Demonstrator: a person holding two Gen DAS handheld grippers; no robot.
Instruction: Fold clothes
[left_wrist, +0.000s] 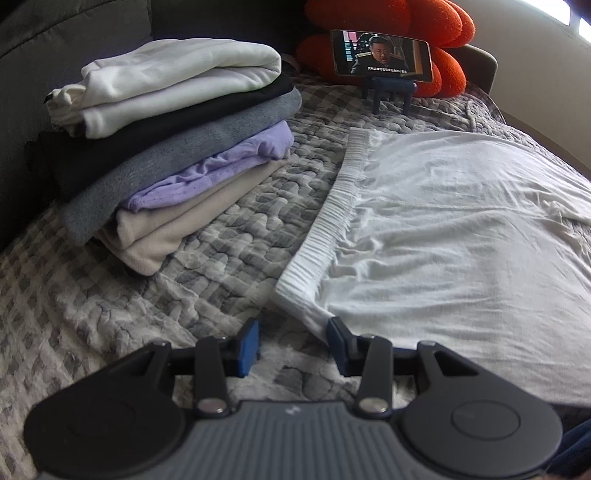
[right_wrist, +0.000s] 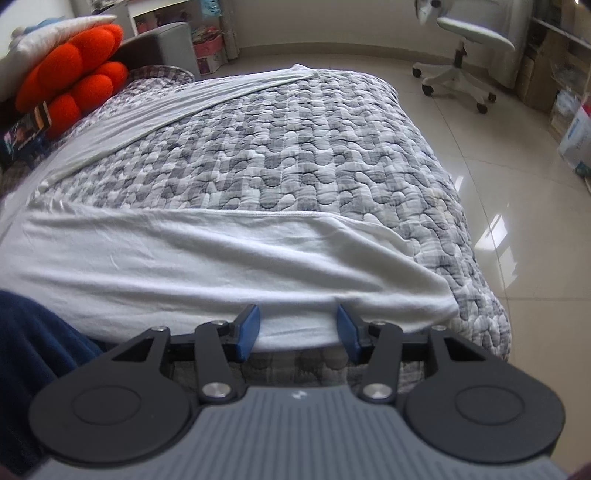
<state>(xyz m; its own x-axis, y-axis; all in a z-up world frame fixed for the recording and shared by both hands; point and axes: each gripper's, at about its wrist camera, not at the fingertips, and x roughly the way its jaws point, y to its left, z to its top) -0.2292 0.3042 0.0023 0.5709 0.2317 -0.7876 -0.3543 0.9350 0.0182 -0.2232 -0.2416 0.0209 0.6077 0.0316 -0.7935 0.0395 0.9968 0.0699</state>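
On the grey-checked quilted bed (right_wrist: 295, 147), white cotton trousers (left_wrist: 461, 229) lie lengthwise, waistband corner beside the spread left tool (left_wrist: 293, 345); the spread right tool (right_wrist: 297, 332) straddles the near leg edge.

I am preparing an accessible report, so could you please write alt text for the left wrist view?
The left tool, jaws open, points at the corner of white trousers spread flat on a grey checked quilt. To the left stands a pile of folded clothes; behind, a phone on a stand leans by an orange cushion.
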